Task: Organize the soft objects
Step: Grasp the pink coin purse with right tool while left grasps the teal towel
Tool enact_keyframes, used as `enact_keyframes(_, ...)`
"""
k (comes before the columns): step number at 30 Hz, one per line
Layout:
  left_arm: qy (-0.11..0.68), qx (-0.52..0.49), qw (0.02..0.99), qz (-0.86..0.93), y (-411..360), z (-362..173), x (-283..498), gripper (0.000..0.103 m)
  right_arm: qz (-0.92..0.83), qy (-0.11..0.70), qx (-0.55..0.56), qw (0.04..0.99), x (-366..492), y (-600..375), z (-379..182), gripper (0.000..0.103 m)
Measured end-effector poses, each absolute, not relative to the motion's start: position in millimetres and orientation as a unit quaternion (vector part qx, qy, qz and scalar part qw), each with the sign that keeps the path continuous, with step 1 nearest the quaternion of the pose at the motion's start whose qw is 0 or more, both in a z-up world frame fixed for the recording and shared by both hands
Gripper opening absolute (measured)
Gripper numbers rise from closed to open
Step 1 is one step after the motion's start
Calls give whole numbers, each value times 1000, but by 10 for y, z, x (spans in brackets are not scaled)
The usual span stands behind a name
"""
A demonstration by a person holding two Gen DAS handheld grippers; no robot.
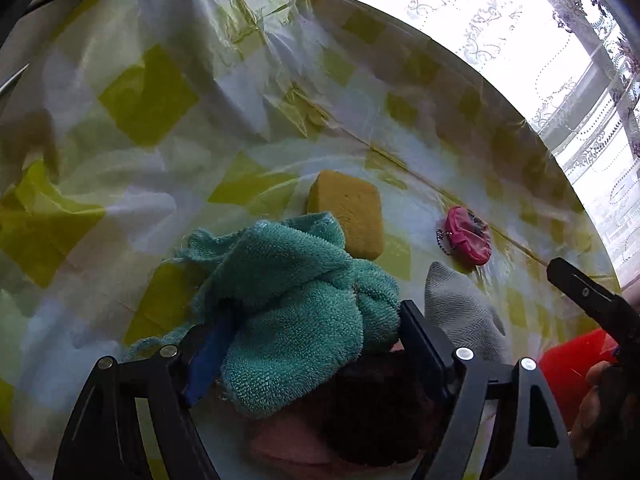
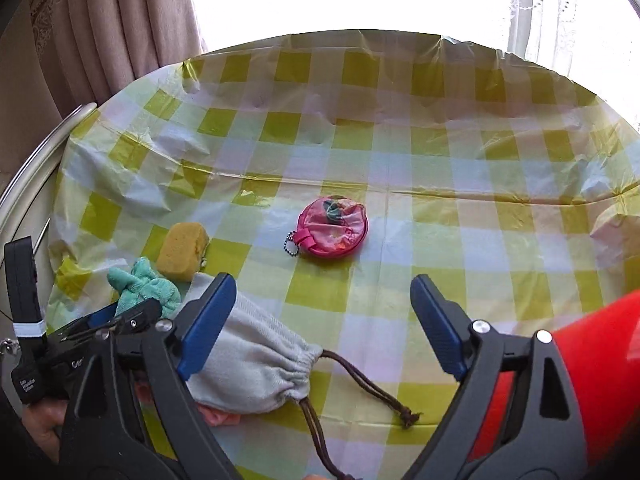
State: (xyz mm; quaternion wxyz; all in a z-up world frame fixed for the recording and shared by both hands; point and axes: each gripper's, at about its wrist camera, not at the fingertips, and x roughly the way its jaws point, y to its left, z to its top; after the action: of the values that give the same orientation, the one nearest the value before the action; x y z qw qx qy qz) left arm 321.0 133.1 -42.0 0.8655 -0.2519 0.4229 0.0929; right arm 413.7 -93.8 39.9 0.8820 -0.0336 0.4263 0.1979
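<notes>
My left gripper (image 1: pixel 316 328) is shut on a teal terry cloth (image 1: pixel 296 300), bunched between its jaws just above the table; the cloth also shows in the right wrist view (image 2: pixel 146 286). A yellow sponge (image 1: pixel 347 216) lies just beyond it, also in the right wrist view (image 2: pixel 182 252). A grey drawstring pouch (image 2: pixel 256 364) lies beside the left gripper, its brown cords trailing right; its corner shows in the left wrist view (image 1: pixel 460 304). A round pink coin purse (image 2: pixel 330 229) with a bead chain lies mid-table, also in the left wrist view (image 1: pixel 468 240). My right gripper (image 2: pixel 322 320) is open and empty above the cloth-covered table.
The round table wears a crinkled yellow-green checked plastic cover (image 2: pixel 440 184). A red container (image 2: pixel 592 360) stands at the right near edge, also in the left wrist view (image 1: pixel 572 360). A curtain (image 2: pixel 120 20) and a bright window lie behind the table. Pink fabric (image 2: pixel 220 414) peeks from under the pouch.
</notes>
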Motion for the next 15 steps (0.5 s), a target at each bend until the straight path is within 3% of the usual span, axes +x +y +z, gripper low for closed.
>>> enact_keyframes(2,417,-248,871,82,1307,-407,3203,69,193,435,-48,878,4321,-825,277,90)
enact_keyframes(5,408,-242,877,77,1261,-389,3181,62,194,452,-57,868,4569,-686,74,90)
enact_keyframes(15,369,-251,890,89,1257,-370,3051,55,179,488,-86,850,5039,-462,-398,90)
